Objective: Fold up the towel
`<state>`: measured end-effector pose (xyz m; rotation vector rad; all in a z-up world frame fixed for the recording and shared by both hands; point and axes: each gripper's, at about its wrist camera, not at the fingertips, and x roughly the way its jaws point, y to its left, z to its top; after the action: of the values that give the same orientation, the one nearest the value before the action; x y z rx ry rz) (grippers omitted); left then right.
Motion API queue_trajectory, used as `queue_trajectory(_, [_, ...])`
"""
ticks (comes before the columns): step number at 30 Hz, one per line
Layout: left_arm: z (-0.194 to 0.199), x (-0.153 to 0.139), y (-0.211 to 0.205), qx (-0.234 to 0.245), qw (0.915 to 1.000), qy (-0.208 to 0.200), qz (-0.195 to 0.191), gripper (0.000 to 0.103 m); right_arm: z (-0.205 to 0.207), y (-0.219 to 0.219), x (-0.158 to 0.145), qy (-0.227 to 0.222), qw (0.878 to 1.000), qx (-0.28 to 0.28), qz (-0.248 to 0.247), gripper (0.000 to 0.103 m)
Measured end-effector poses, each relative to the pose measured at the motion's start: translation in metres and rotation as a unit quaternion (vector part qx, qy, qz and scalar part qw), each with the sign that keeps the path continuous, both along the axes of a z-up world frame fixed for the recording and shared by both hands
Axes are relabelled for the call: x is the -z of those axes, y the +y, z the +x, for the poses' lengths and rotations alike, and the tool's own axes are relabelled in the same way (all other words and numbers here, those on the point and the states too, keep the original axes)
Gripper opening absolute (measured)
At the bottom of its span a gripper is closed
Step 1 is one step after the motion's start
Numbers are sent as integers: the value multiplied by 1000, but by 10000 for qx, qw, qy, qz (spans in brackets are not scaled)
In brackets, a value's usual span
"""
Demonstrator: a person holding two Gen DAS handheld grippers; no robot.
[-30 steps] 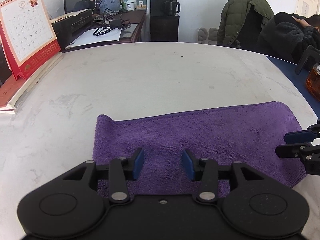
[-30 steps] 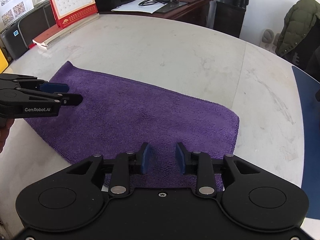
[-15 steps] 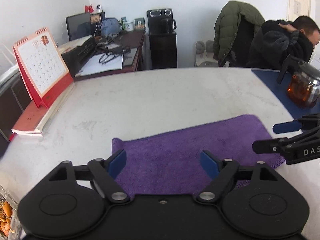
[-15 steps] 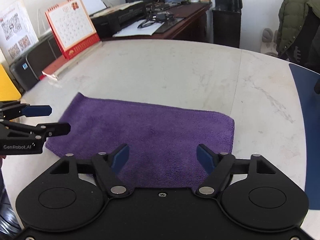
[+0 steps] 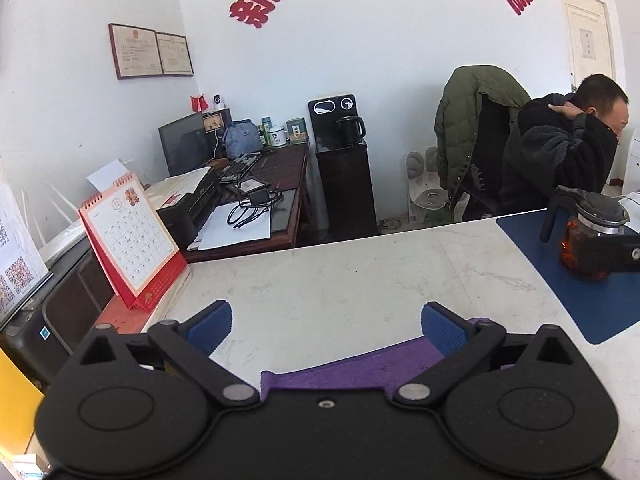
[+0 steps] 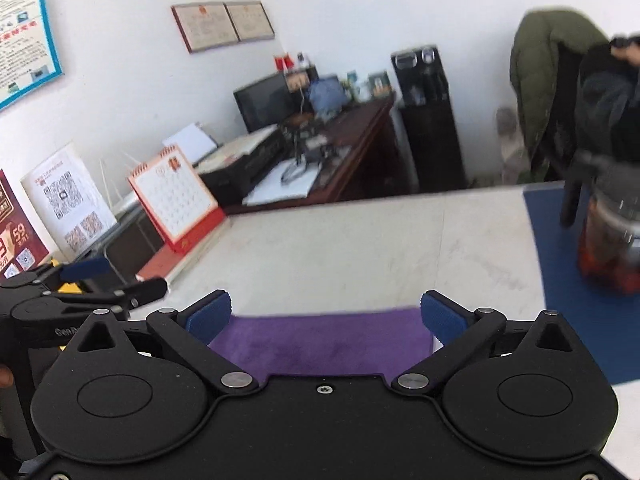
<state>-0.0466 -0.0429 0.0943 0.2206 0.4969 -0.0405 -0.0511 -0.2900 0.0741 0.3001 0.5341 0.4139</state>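
Note:
The purple towel (image 5: 360, 368) lies folded flat on the white marble table, close below both grippers; it also shows in the right wrist view (image 6: 320, 340). My left gripper (image 5: 326, 326) is wide open and empty, raised above the towel's left part. My right gripper (image 6: 326, 318) is wide open and empty above the towel's right part. The left gripper also shows at the left edge of the right wrist view (image 6: 116, 280). Much of the towel is hidden under the gripper bodies.
A red desk calendar (image 5: 132, 248) stands at the table's left edge. A blue mat (image 5: 580, 280) with a glass teapot (image 5: 588, 236) lies at the right. A seated person (image 5: 568, 152) is beyond the table. A dark desk (image 5: 256, 200) stands behind.
Both grippers opened wide, letting go of the towel, and lifted and tilted up away from it. The towel stays flat on the table.

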Motion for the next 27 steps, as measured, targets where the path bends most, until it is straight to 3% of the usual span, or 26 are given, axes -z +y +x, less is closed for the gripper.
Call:
queue_trajectory(4, [-7,4,-9,196,9997,62,-118,102,9,-21,30,536,9897,-345,1285,103])
queue_trajectory(6, [-11,10,-11,173,9994,205,-204,102,20,-25,56,1290,9732,-444,1850,103])
queue_trajectory(9, [-13,21,-15,193,9986,453,-213,102,19,-18,81,1871,9639,-338,1864,103])
queue_trajectory(11, [-13,24,-15,96,9979,627,-156,102,22,-9,97,2401,9584,-191,1533,103])
queue_trajectory(13, [-8,30,-10,-61,9950,981,-192,102,22,2,108,2746,9579,164,823,103])
queue_trajectory(15, [-1,37,-5,-299,9904,1325,-260,102,21,14,114,2862,9566,545,-107,103])
queue_trajectory(17, [1,44,1,-469,9864,1546,-297,102,18,22,119,2847,9526,799,-715,103])
queue_trajectory(27, [2,68,16,-538,9772,2031,-299,102,10,65,103,2354,9577,592,-1547,103])
